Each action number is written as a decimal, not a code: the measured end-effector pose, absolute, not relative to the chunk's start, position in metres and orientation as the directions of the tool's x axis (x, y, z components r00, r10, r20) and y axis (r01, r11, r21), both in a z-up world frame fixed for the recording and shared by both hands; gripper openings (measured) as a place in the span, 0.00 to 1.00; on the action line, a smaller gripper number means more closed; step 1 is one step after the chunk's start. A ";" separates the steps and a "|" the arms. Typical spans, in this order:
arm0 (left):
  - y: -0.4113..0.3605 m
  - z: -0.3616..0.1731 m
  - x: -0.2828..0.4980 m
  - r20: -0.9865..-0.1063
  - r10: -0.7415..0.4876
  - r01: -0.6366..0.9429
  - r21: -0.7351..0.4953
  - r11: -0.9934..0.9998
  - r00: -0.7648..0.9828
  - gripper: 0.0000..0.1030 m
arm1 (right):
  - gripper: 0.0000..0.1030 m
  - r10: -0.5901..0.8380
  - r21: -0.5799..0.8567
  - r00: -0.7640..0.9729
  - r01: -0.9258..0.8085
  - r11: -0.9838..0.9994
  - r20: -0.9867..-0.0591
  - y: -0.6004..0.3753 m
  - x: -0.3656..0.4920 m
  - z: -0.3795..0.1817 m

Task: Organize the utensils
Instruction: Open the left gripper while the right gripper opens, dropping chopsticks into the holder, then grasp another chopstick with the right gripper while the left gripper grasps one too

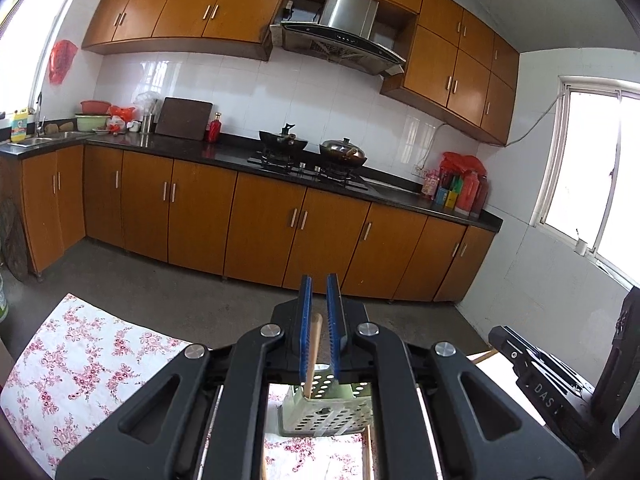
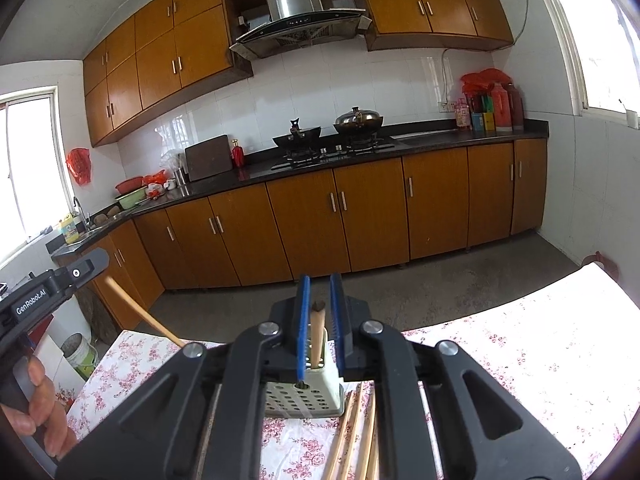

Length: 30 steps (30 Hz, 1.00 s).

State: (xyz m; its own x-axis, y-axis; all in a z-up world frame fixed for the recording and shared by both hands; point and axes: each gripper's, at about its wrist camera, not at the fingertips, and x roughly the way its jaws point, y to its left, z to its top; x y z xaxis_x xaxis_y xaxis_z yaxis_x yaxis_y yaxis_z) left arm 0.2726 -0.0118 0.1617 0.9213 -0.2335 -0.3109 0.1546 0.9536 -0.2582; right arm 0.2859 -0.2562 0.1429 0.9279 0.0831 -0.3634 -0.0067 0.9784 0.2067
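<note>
A pale green perforated utensil holder stands on the flowered tablecloth, below both grippers. My left gripper is shut on a wooden chopstick whose lower end reaches into the holder. My right gripper is shut on another wooden chopstick, also pointing down into the holder. Several more chopsticks lie on the tablecloth beside the holder. The left gripper's chopstick also shows in the right wrist view, and the right gripper's body shows in the left wrist view.
Wooden kitchen cabinets and a dark counter with two woks stand across a grey floor. A dark chair back is at the table's right. A bucket stands on the floor left of the table.
</note>
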 end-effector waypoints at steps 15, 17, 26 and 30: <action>0.033 0.158 0.227 -0.291 -0.190 0.101 -0.296 0.950 0.938 0.40 | 0.25 0.006 0.219 0.898 0.101 0.970 -0.440 -0.293 0.218 0.102; 0.043 0.141 0.221 -0.331 -0.166 0.071 -0.281 0.957 0.929 0.40 | 0.25 0.015 0.218 0.860 0.113 0.969 -0.510 -0.297 0.218 0.074; 0.077 0.036 0.222 -0.592 -0.075 -0.039 -0.177 0.983 0.802 0.40 | 0.18 0.126 0.241 0.656 0.087 0.967 -0.744 -0.275 0.240 -0.035; 0.081 0.003 0.222 -0.657 -0.090 -0.049 -0.190 0.981 0.749 0.40 | 0.16 0.113 0.200 0.627 0.070 0.977 -0.771 -0.260 0.241 -0.056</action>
